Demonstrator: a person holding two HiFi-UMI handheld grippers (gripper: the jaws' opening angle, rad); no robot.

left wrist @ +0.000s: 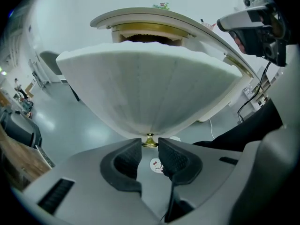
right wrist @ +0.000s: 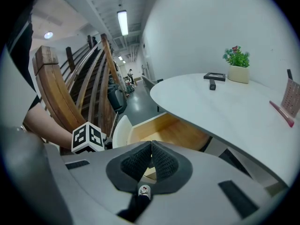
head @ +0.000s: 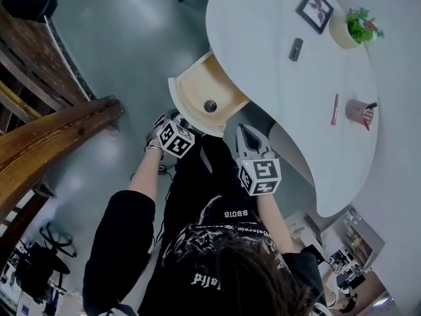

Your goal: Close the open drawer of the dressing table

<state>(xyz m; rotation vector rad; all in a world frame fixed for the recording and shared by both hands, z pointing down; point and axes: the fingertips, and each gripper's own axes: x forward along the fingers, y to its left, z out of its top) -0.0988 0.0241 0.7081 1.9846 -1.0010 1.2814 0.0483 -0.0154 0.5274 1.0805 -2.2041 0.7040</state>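
The white dressing table (head: pixel 263 18) has one drawer (head: pixel 223 78) pulled out, with a pale wood inside and a small round dark thing (head: pixel 210 106) lying in it. In the left gripper view the drawer's curved white front (left wrist: pixel 150 83) fills the frame, with its small gold knob (left wrist: pixel 150 141) low in the middle. My left gripper (left wrist: pixel 150 146) (head: pixel 172 119) is at that front, and its two pads sit tight on either side of the knob. My right gripper (right wrist: pixel 151 159) (head: pixel 245 131) hangs just right of the drawer, shut and holding nothing.
On the tabletop stand a picture frame (head: pixel 314 9), a potted plant (head: pixel 358 26), a small dark object (head: pixel 296 49), a pink stick (head: pixel 335 109) and a pink holder (head: pixel 359 114). A wooden stair rail (head: pixel 59 130) runs at the left. The person's black-clad legs are below the drawer.
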